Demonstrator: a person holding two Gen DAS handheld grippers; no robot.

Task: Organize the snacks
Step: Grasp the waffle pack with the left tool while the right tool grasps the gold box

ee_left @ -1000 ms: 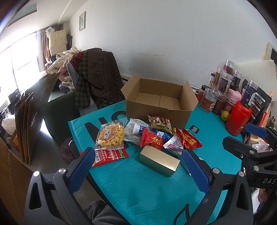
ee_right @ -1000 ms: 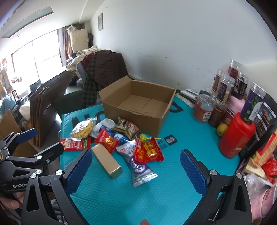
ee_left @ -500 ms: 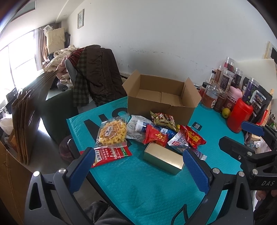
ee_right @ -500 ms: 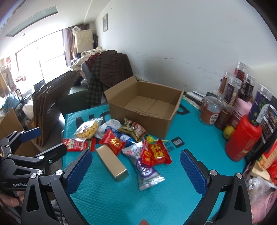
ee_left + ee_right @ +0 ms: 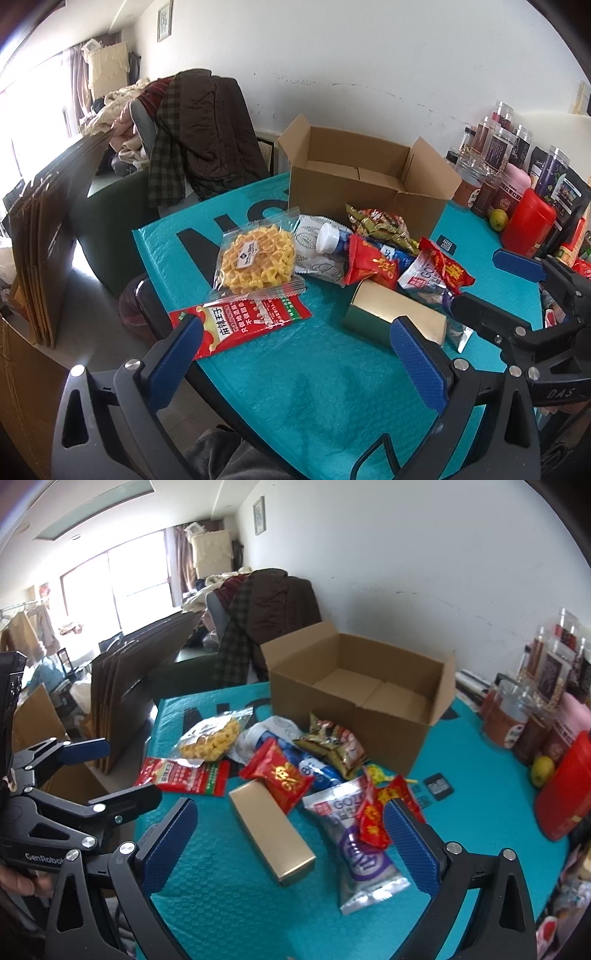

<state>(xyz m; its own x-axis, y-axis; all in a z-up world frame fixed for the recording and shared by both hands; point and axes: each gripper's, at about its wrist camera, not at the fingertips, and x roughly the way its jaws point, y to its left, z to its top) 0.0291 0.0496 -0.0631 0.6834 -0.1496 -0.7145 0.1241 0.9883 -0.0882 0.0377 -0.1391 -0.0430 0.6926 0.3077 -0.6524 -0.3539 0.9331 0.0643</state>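
Observation:
An open, empty cardboard box (image 5: 365, 184) (image 5: 362, 698) stands at the back of the teal table (image 5: 314, 387). In front of it lies a heap of snacks: a yellow waffle pack (image 5: 258, 258), a long red packet (image 5: 240, 325), a gold carton (image 5: 395, 319) (image 5: 271, 834), small red bags (image 5: 369, 264), and a silver-purple bag (image 5: 354, 845). My left gripper (image 5: 297, 362) is open and empty above the table's near edge, close to the long red packet. My right gripper (image 5: 291, 843) is open and empty, above the gold carton and silver bag.
Jars and a red canister (image 5: 528, 221) crowd the table's right side, with a small green fruit (image 5: 498, 218). A chair draped with coats (image 5: 199, 129) stands beyond the left edge. Flat cardboard sheets (image 5: 33, 251) lean at the far left.
Both grippers have moved forward and down toward the snack heap, which now looks larger and closer. Nothing on the table has moved. Both jaws stay open.

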